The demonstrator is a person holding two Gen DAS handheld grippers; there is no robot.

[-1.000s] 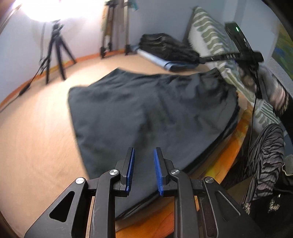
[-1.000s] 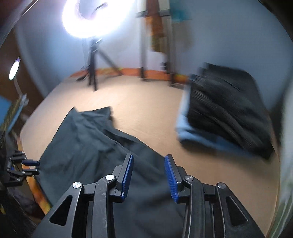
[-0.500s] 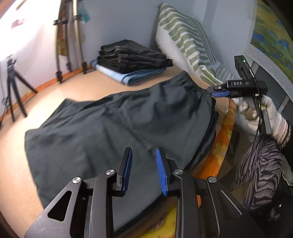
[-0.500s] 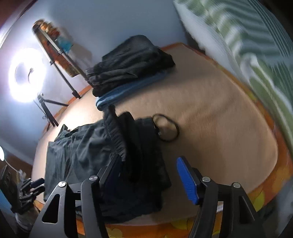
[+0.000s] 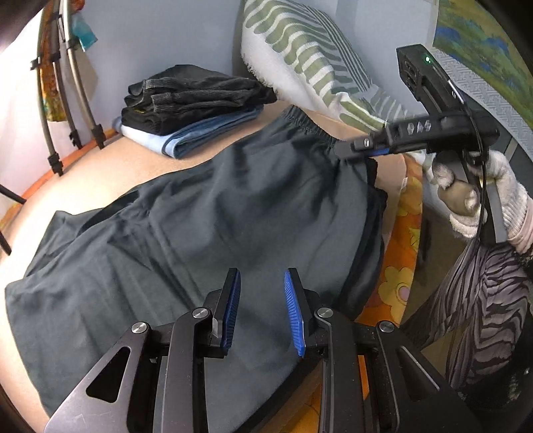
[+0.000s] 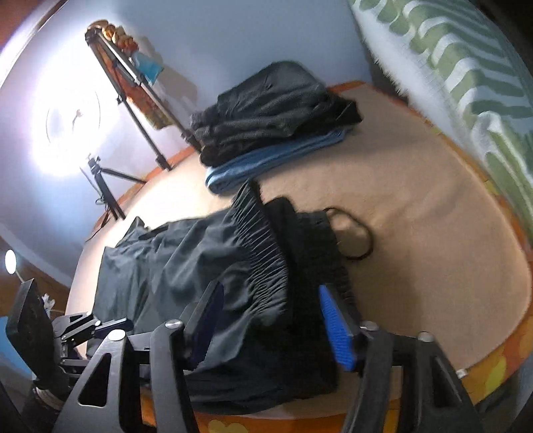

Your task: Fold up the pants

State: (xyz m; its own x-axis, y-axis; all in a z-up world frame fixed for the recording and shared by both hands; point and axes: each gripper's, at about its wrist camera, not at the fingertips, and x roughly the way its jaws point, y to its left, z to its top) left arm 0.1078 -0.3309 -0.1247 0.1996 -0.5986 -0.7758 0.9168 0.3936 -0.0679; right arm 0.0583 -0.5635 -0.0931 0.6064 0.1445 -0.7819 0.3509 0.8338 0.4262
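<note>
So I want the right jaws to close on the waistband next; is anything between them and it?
Nothing visible is. The right gripper is open, with the pants waistband directly ahead and fabric already reaching between the jaws.

A tan bed surface [image 6: 416, 206] with an orange floral edge [image 5: 404, 239] is filling the room. A green-and-white striped pillow [image 5: 309, 60] is leaning against a pale blue wall [image 5: 160, 30]. A stack of folded dark clothes [image 5: 196, 93] is sitting on a folded blue cloth [image 5: 200, 133] near that wall. A bright ring light [image 6: 71, 120] on a tripod [image 6: 103, 190] is glaring, washing out detail. What may be a folded stand [image 6: 143, 86] is leaning beside it.
</note>
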